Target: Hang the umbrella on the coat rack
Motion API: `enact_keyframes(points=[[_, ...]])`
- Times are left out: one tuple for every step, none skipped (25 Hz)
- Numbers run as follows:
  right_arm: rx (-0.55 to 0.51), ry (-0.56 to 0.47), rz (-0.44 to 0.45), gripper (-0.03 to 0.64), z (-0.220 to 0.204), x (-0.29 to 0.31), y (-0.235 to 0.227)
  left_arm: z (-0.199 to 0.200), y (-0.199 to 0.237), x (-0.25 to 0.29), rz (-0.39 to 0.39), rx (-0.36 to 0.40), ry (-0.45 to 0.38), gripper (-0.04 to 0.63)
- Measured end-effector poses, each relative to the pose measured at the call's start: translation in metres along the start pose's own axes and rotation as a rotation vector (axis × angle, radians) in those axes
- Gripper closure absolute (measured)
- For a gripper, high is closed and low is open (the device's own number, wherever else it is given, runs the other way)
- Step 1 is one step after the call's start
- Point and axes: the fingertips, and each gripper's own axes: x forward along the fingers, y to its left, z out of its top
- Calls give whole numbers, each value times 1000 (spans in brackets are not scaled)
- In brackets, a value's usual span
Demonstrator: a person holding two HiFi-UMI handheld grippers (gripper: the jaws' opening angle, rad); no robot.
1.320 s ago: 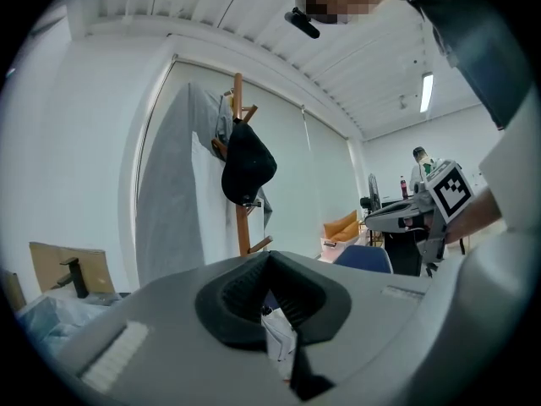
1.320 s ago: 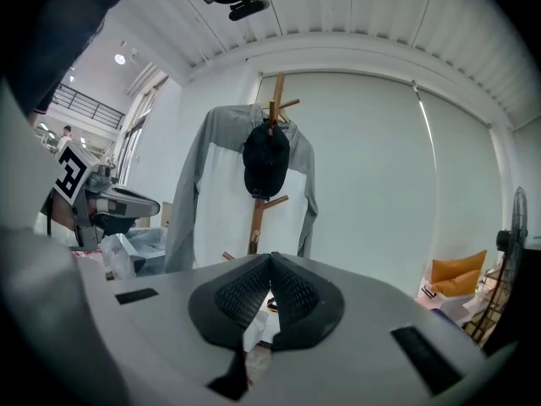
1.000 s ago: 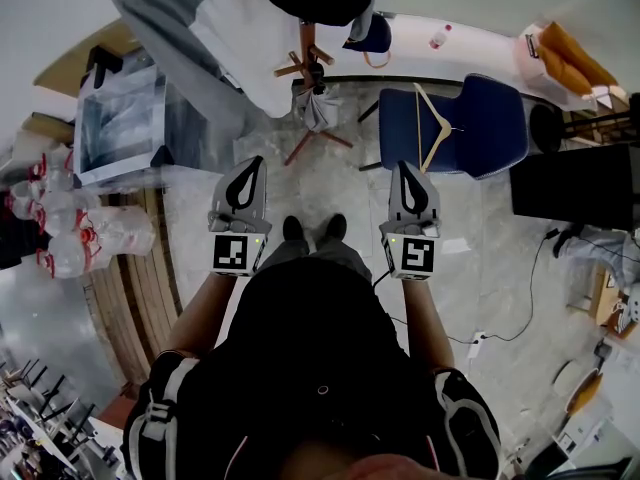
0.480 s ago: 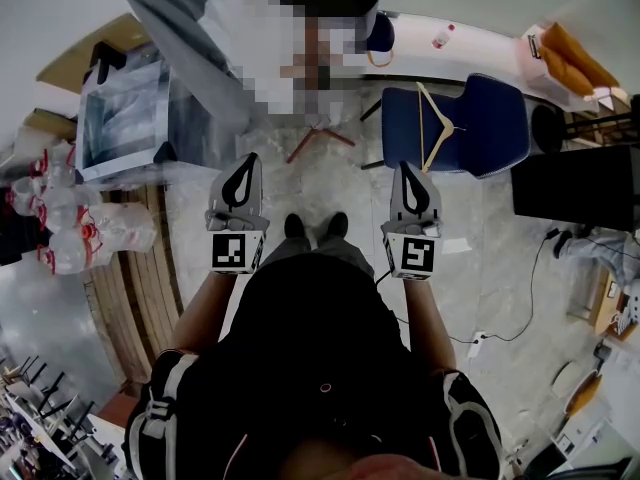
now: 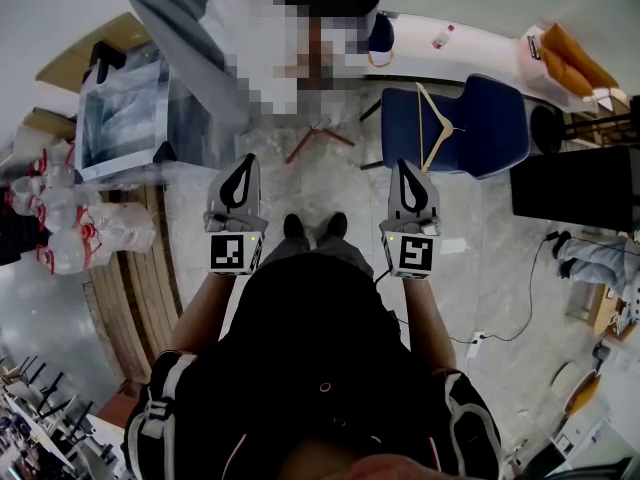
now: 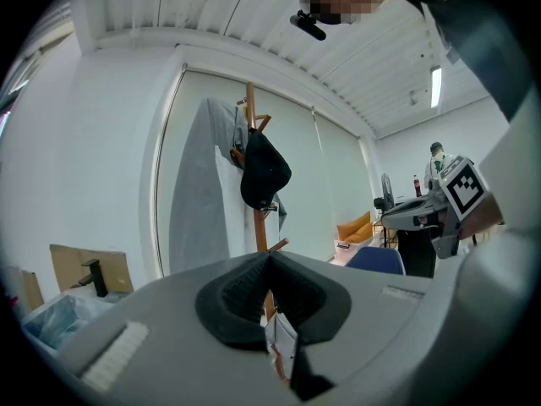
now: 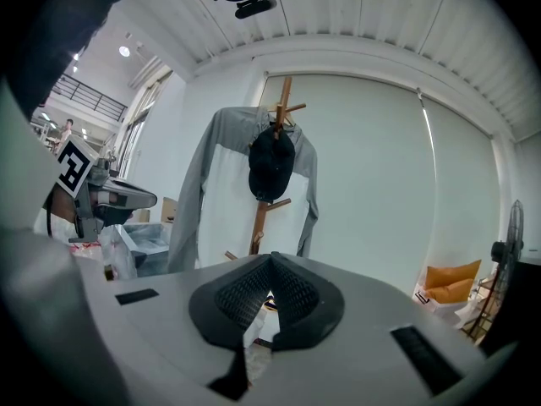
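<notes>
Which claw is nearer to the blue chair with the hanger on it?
Right. The right claw is just short of the blue chair; the left claw is farther away, past the person's shoes.

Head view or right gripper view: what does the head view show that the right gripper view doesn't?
Only the head view shows the blue chair with a wooden hanger on it, the person's shoes and the water bottles. Only the right gripper view shows the ceiling and a standing fan. Both show the coat rack with the grey and white jacket, and the left gripper.
</notes>
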Motion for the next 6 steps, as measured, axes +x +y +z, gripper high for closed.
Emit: enact_keyframes(points=[[-3, -4, 1, 617, 0, 1, 0, 0, 0, 0, -1, 1, 2, 595], [-8, -14, 1, 617, 2, 1, 0, -1, 0, 0, -1, 1, 7, 595], [-13, -23, 1, 617, 5, 2, 0, -1, 0, 0, 0, 1, 10, 595], [-15, -30, 0, 617, 6, 2, -1, -2, 0, -1, 0, 0, 10, 595], [-16, -36, -2, 617, 8, 3, -1, -1, 0, -1, 0, -2, 7, 595], [-16, -42, -4, 617, 10, 3, -2, 0, -1, -1, 1, -3, 3, 595]])
